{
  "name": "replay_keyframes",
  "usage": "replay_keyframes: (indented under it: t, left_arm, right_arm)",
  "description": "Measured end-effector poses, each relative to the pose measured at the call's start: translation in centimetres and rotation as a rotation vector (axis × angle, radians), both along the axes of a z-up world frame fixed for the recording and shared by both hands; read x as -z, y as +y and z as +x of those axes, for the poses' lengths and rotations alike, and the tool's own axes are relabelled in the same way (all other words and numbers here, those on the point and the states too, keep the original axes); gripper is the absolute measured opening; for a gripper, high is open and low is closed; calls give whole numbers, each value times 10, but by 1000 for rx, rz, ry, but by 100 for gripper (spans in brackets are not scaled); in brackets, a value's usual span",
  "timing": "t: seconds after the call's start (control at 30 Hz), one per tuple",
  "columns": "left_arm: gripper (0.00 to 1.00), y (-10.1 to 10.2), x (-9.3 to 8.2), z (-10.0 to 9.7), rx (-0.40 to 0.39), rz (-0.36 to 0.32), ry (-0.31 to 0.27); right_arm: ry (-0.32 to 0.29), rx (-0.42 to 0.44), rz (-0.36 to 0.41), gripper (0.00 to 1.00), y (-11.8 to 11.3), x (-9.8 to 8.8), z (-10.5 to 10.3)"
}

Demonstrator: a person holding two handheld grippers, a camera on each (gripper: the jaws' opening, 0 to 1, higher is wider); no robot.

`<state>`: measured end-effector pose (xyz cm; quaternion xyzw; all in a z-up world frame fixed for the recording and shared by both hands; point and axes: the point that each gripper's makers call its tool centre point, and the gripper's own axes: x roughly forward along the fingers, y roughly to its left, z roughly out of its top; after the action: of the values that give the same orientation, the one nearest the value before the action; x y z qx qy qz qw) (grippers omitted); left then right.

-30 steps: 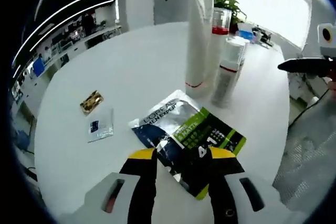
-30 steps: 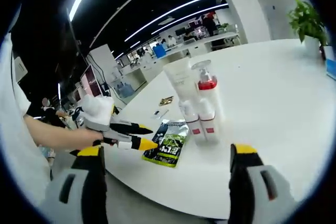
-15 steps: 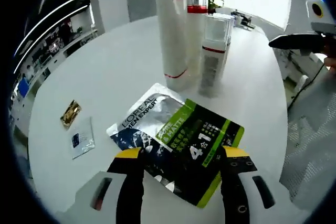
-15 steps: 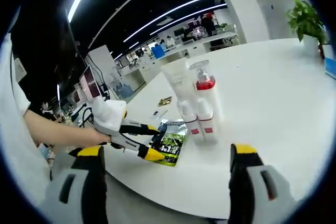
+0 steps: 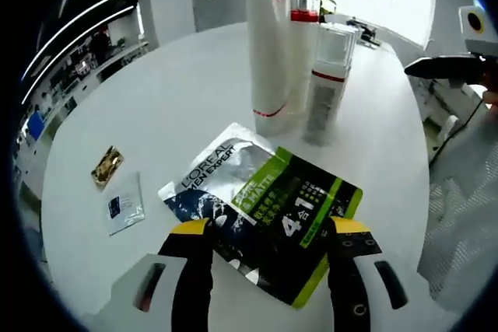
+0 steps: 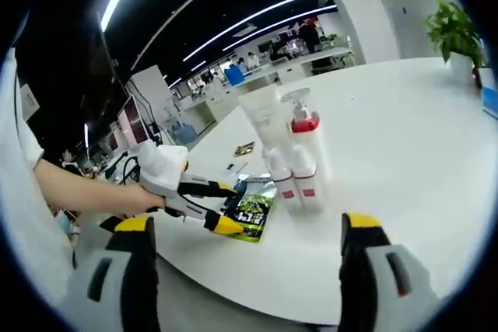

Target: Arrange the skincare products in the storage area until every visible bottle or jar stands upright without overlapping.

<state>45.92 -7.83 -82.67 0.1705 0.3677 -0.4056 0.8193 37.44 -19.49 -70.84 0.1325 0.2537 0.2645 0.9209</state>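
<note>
A silver, green and black L'Oreal pouch [image 5: 268, 204] lies flat on the round white table [image 5: 179, 99]. My left gripper [image 5: 270, 229] is open, its yellow-tipped jaws straddling the pouch's near end. Beyond the pouch a tall white tube [image 5: 268, 44], a red-collared pump bottle [image 5: 303, 33] and a small red-banded bottle [image 5: 328, 83] stand upright in a tight cluster. In the right gripper view the same cluster [image 6: 292, 153] stands mid-table, with the left gripper [image 6: 226, 207] low over the pouch [image 6: 253, 211]. My right gripper [image 6: 247, 223] is wide open off the table's near edge, holding nothing.
A gold sachet [image 5: 107, 166] and a clear sachet [image 5: 124, 204] lie left of the pouch. The right gripper's dark tip [image 5: 447, 68] hangs past the table's right edge. A potted plant [image 6: 451, 33] stands far right. A person's forearm [image 6: 78, 192] reaches in from the left.
The left gripper has moved forward and down over the pouch, and its jaws have spread wider. The right gripper has held still. In the last half second almost nothing moved.
</note>
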Motion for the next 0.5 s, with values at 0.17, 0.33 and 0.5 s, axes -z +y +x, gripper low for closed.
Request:
replay_keyframes:
  t: [0.17, 0.33, 0.5]
  left_arm:
    - [65, 5, -1, 4, -10, 18, -20]
    - [64, 11, -9, 3, -43, 0, -18]
    - [66, 20, -13, -6, -78, -9, -1]
  right_arm:
    - [-1, 5, -1, 99, -1, 0, 1]
    - [-3, 2, -4, 99, -1, 1, 1]
    - [-3, -8, -9, 98, 1, 1, 0]
